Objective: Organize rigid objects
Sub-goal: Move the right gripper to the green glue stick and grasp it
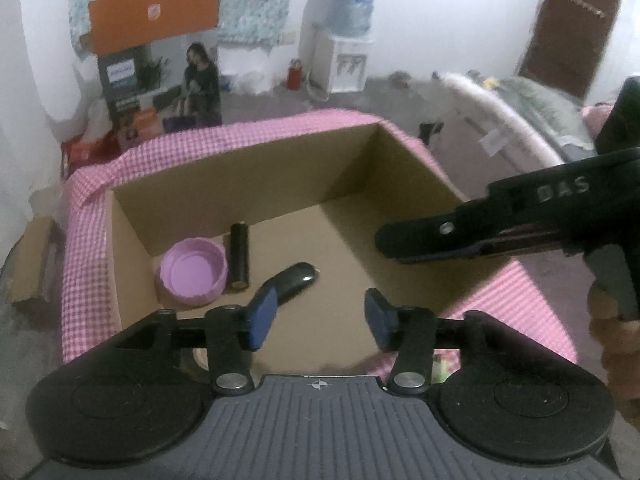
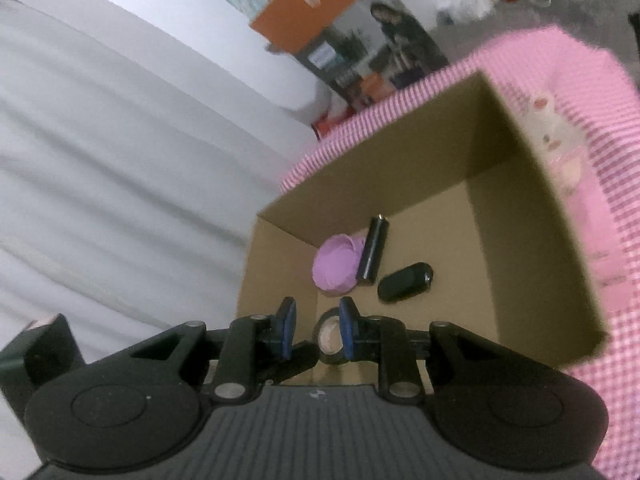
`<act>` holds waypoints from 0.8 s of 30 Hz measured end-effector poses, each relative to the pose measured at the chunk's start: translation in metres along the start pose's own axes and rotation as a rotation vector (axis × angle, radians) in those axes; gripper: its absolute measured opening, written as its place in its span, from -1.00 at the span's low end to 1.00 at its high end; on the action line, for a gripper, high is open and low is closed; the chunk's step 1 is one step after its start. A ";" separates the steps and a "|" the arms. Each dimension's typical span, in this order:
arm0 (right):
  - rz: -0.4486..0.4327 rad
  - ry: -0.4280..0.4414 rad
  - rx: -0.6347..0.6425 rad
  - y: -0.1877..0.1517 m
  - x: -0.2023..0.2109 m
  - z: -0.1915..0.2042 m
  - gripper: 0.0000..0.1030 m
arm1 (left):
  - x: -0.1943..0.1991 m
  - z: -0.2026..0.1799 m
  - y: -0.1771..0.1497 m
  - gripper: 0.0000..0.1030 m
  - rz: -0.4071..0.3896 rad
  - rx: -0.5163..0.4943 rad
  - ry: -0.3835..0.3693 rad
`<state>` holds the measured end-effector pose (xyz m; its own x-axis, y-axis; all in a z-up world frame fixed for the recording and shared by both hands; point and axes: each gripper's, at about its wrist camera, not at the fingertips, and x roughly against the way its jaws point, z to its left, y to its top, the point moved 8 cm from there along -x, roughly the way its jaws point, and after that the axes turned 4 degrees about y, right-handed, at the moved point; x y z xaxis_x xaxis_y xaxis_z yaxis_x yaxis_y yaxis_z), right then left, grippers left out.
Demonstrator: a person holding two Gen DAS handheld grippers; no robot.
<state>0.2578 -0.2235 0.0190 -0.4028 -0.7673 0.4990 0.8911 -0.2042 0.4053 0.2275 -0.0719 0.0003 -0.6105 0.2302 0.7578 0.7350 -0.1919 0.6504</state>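
Note:
A cardboard box [image 1: 280, 176] [image 2: 520, 216] with a pink checked cover over its rim fills both views. On its floor lie a purple lid [image 1: 194, 274] [image 2: 336, 266], a black cylinder [image 1: 239, 256] [image 2: 373, 250] beside it, and a black oblong piece [image 1: 298, 278] [image 2: 406, 282]. My left gripper [image 1: 320, 316] hangs open over the box's near side, nothing between its pads; the oblong piece lies just past its left finger. My right gripper [image 2: 318, 330] [image 1: 400, 242] stands over the box with a narrow gap and nothing pinched. A black tape roll [image 2: 329, 336] shows through that gap, lower down.
A person's hand [image 1: 616, 344] holds the right gripper's handle. White cloth [image 2: 120, 160] lies left of the box. By the far wall stand an orange-and-grey carton [image 1: 152, 60], a water dispenser [image 1: 344, 52] and a brown door [image 1: 576, 28]. A loose cardboard flap [image 1: 36, 260] sticks out left.

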 end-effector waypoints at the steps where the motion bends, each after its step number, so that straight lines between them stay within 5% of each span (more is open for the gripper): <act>1: -0.016 0.005 0.008 -0.002 0.010 0.002 -0.49 | 0.006 -0.003 -0.002 0.14 -0.017 -0.005 -0.010; 5: -0.072 0.007 0.034 -0.015 0.042 0.004 0.08 | 0.025 -0.016 -0.013 0.28 -0.056 -0.037 -0.043; 14: -0.126 -0.079 0.055 -0.074 0.090 -0.025 0.07 | 0.026 -0.066 -0.067 0.30 -0.055 -0.142 -0.129; 24: -0.044 -0.236 0.075 -0.105 0.060 -0.077 -0.12 | -0.028 -0.107 -0.109 0.08 -0.020 -0.276 -0.067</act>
<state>0.1565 -0.2947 -0.0525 -0.4863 -0.5939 0.6410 0.8573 -0.1821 0.4816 0.1335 -0.1596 -0.0862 -0.5967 0.2972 0.7454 0.6093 -0.4368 0.6618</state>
